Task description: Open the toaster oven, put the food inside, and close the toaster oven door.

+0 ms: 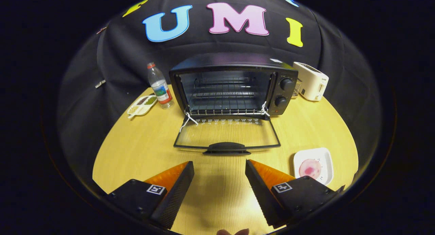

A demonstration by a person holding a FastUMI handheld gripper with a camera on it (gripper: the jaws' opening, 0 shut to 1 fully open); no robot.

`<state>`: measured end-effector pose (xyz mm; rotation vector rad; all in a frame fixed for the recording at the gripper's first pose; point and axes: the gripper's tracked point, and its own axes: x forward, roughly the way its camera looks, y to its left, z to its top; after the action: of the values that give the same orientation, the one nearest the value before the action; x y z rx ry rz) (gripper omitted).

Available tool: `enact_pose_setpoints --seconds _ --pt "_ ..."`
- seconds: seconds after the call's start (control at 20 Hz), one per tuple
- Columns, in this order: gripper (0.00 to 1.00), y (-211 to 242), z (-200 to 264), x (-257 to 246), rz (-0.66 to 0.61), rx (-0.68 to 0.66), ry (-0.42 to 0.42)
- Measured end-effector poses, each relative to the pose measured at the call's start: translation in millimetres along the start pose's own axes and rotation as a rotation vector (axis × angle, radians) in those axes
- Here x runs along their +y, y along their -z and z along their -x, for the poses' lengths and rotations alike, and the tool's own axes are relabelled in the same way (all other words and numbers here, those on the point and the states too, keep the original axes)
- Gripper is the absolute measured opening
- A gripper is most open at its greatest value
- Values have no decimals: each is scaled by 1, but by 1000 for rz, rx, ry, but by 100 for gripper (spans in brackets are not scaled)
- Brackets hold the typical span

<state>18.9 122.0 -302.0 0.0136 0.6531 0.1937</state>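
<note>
Gripper view looks at the black toaster oven (234, 87) sitting at the back of the round wooden table (136, 150). Its glass door (227, 134) is already pulled down flat, and the door handle (226, 148) lies just ahead of the fingers. Inside, the wire rack (222, 102) is bare, so no food is in there yet.

The food (310, 167) looks like a pink round slice on a small white plate (314, 165). It sits off to the right, beside the right finger and near the table's edge.

The gripper (220, 168) hovers low over the table with its fingers spread wide, holding nothing.

So the first step looks done: the oven is open. Picking up the food, putting it on the rack and shutting the door are still left.

Further out, a water bottle (159, 87) and a snack tray (142, 105) stand left of the oven. A white toaster (311, 80) stands to its right.
</note>
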Motion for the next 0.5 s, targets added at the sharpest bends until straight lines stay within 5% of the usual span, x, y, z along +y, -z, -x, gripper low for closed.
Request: enact_pose_setpoints --seconds 0.2,0.5 --pt "98 -29 43 -42 -16 9 -30" --pt "99 -19 61 -127 -111 225 -42"
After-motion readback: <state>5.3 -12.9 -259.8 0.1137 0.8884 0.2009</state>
